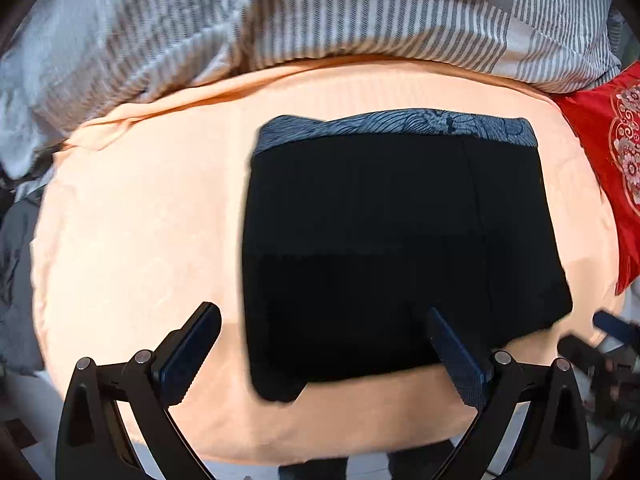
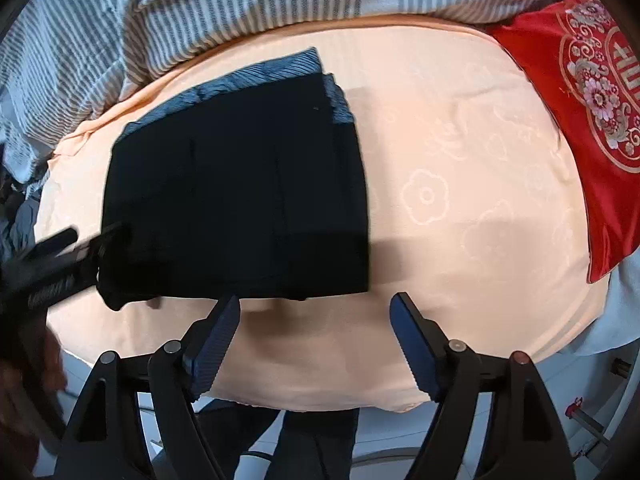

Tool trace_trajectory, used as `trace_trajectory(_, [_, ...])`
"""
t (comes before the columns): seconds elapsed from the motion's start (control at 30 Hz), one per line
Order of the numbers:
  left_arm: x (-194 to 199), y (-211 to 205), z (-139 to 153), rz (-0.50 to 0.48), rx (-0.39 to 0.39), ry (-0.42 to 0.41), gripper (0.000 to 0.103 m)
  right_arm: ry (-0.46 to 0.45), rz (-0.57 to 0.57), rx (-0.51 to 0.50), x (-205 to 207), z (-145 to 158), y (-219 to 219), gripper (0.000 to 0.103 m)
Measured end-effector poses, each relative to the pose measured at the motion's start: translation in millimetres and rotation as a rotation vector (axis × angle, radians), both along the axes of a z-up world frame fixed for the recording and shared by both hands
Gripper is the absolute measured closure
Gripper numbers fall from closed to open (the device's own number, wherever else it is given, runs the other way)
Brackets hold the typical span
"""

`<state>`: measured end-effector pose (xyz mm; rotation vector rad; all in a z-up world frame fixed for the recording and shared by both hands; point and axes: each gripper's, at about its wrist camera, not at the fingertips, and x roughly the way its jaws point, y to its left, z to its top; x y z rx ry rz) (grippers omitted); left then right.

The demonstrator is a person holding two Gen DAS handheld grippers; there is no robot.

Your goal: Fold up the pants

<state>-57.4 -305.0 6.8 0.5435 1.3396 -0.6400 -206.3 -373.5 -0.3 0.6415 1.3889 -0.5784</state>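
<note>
The black pants [image 1: 380,240] lie folded into a flat rectangle on the peach bed sheet [image 1: 140,220], their blue patterned waistband [image 1: 400,126] at the far edge. My left gripper [image 1: 323,312] hovers open over the near edge of the pants, one finger over the sheet and the other over the cloth, gripping nothing. In the right wrist view the pants [image 2: 240,200] sit to the left. My right gripper [image 2: 317,299] stands open above the bare sheet [image 2: 460,240] just in front of their near right corner, with nothing between its fingers. The left gripper [image 2: 60,260] shows blurred at the left edge.
A grey striped duvet [image 1: 280,20] is bunched along the far side of the bed. A red embroidered cushion [image 2: 592,120] lies at the right. A person's dark trouser legs [image 2: 304,440] stand at the bed's near edge over a pale floor.
</note>
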Motion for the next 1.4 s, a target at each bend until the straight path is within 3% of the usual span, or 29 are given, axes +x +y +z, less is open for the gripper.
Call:
trace_trajectory(0.1, [-6.5, 17.4, 10.0, 0.018, 0.018, -0.031, 0.0, -0.009, -0.002, -0.03, 6.1, 4.1, 6.0, 0.013])
trace_trajectory(0.17, [-11.7, 24.6, 13.2, 0.032, 0.025, -0.044, 0.0, -0.012, -0.002, -0.04, 11.0, 5.8, 8.4, 0.0])
trace_trajectory(0.67, [-21.3, 29.1, 10.7, 0.045, 0.028, -0.02, 0.0, -0.011, 0.05, -0.062, 32.2, 10.7, 29.4, 0.0])
trace_trajectory(1.4, [-23.8, 27.5, 10.0, 0.041, 0.025, -0.018, 0.0, 0.002, 0.043, -0.066, 31.5, 10.2, 31.9, 0.0])
